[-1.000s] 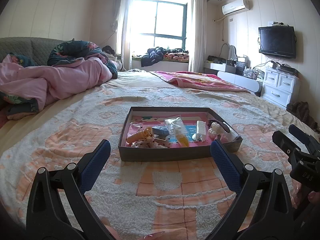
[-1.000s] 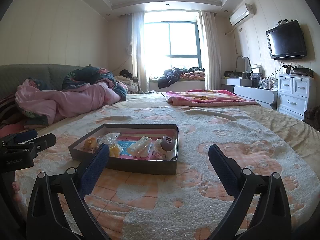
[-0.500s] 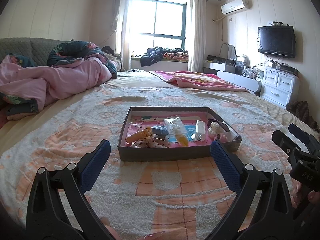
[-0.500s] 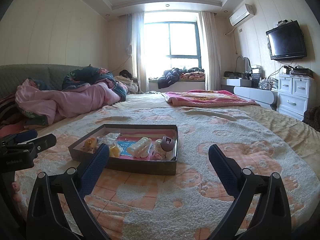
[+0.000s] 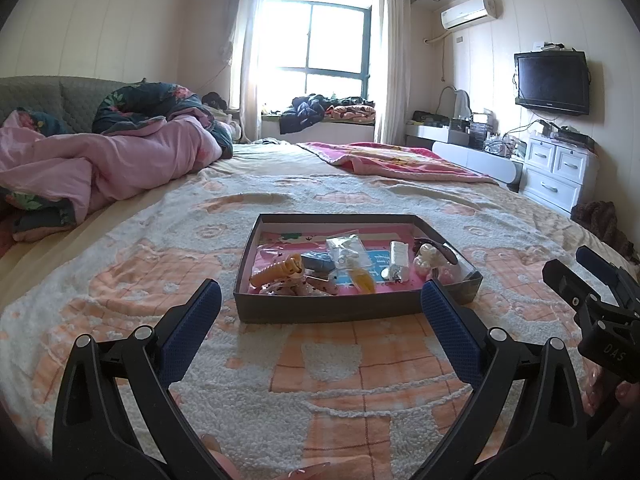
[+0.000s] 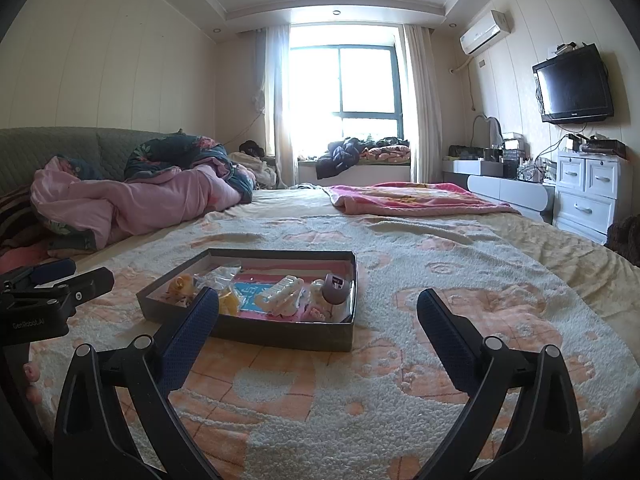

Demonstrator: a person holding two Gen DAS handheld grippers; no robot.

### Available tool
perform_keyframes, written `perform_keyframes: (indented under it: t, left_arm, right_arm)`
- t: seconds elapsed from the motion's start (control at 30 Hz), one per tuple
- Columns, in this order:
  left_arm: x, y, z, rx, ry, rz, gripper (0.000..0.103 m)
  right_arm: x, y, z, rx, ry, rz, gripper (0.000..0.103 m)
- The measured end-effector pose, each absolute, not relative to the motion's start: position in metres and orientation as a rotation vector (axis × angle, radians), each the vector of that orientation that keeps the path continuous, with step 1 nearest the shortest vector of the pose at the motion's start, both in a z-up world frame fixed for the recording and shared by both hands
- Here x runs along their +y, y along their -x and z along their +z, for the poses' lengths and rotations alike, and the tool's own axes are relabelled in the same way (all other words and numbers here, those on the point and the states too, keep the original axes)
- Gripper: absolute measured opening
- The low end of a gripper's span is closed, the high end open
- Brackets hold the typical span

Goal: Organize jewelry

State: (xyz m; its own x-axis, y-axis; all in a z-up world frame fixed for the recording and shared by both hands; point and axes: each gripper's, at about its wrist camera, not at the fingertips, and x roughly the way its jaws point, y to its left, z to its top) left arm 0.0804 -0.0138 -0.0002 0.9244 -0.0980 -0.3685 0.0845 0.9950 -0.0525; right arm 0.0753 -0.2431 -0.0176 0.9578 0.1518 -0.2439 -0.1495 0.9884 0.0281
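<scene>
A shallow dark box [image 5: 320, 310] with a pink floor lies on the bed. It holds several small items: an orange hair clip [image 5: 276, 271], a clear plastic bag [image 5: 344, 250], a white clip [image 5: 398, 260] and a yellow piece [image 5: 362, 280]. In the right wrist view the box [image 6: 280, 334] sits left of centre, with a white claw clip [image 6: 282, 298] and a mauve item [image 6: 336, 287]. My left gripper [image 5: 320, 320] is open and empty, just short of the box's near wall. My right gripper [image 6: 318, 320] is open and empty, near the box's right corner.
The bed carries a fuzzy peach-and-white blanket [image 5: 320, 380]. A pink quilt [image 5: 100, 168] is heaped at the left. A pink blanket [image 5: 400, 160] lies at the far right. White drawers [image 5: 556, 176] and a wall television [image 5: 552, 82] stand at the right.
</scene>
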Motion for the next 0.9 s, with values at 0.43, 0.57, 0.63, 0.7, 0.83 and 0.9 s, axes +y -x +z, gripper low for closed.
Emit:
perform_keyframes:
  t: [0.43, 0.57, 0.63, 0.7, 0.83, 0.9]
  left_arm:
    - [-0.016, -0.087, -0.001, 0.408, 0.062, -0.11, 0.092]
    - [-0.014, -0.089, -0.002, 0.422, 0.082, -0.103, 0.092]
    - [-0.011, -0.091, -0.003, 0.429, 0.096, -0.105, 0.092]
    - [-0.007, -0.093, -0.004, 0.44, 0.103, -0.088, 0.092]
    - [0.029, -0.119, -0.005, 0.506, 0.154, 0.041, 0.092]
    - [0.059, -0.141, -0.006, 0.561, 0.184, 0.144, 0.092]
  right_arm:
    - [-0.243, -0.075, -0.018, 0.25, -0.007, 0.153, 0.097]
    - [-0.248, -0.076, -0.017, 0.256, -0.013, 0.151, 0.097]
    - [-0.25, -0.076, -0.017, 0.258, -0.017, 0.151, 0.097]
    - [-0.253, -0.077, -0.017, 0.265, -0.029, 0.149, 0.097]
    - [-0.273, -0.1, -0.015, 0.318, -0.093, 0.104, 0.096]
    - [-0.301, -0.141, -0.014, 0.424, -0.113, 0.007, 0.096]
